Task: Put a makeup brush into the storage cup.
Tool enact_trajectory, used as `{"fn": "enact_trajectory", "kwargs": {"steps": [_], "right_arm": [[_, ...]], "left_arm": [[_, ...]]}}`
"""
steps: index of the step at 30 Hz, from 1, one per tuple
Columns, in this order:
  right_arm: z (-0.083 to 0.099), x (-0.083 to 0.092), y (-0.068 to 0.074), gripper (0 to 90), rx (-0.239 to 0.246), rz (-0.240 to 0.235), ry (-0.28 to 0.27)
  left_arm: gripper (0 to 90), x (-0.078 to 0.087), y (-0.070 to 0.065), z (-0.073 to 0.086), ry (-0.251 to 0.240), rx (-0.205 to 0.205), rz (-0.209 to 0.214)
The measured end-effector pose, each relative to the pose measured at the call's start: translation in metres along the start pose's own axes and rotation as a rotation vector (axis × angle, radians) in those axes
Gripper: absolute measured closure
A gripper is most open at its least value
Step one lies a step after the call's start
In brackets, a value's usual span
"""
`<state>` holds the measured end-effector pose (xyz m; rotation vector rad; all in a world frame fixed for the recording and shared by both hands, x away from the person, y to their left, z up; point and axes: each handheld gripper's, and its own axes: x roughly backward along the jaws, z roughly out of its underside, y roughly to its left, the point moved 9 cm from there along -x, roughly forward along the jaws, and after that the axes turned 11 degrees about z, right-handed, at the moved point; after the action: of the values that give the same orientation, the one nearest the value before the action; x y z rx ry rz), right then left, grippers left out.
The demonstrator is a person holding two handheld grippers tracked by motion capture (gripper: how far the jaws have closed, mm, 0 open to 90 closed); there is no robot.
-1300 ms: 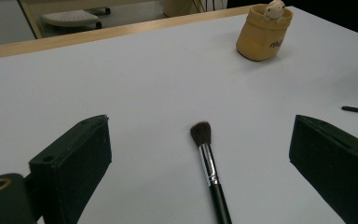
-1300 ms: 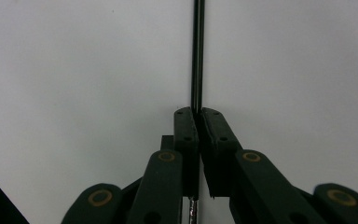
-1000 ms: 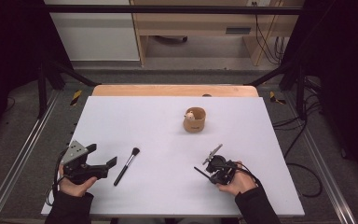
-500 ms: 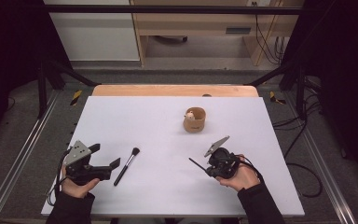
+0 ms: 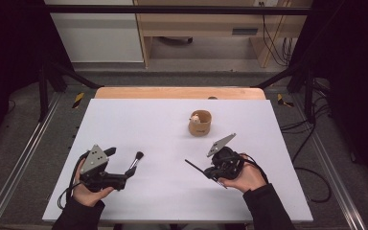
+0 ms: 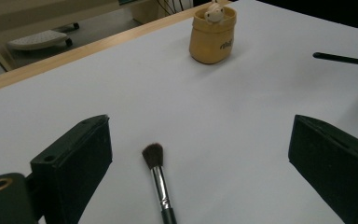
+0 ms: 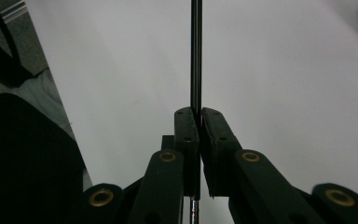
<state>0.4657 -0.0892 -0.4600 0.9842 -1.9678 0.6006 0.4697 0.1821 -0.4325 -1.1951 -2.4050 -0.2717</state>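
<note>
Black-handled makeup brush (image 6: 158,179) dead ahead between spread left gripper (image 5: 124,178) jaws, handle pointing back at it; right gripper (image 5: 210,171) pinching thin black stick (image 7: 196,51).

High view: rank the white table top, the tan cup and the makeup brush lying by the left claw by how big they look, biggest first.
1. White table top, by far the largest.
2. Tan cup.
3. Makeup brush: thinner than the cup; the left claw covers its handle end, so its length is unsure.

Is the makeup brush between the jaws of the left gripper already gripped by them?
No: the left gripper is wide open around the makeup brush.
</note>
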Motion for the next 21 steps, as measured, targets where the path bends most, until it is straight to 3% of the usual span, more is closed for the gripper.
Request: {"fn": "enact_trajectory", "kwargs": {"steps": [7,21], "right_arm": [[-0.012,-0.001,0.005,85.6,0.031,-0.034,-0.002],[-0.031,0.002,0.017,85.6,0.075,-0.087,-0.003]], "left_arm": [[5.4,-0.010,-0.010,-0.006,0.053,-0.063,0.016],[5.8,-0.037,-0.039,-0.018,0.179,-0.232,0.051]]}}
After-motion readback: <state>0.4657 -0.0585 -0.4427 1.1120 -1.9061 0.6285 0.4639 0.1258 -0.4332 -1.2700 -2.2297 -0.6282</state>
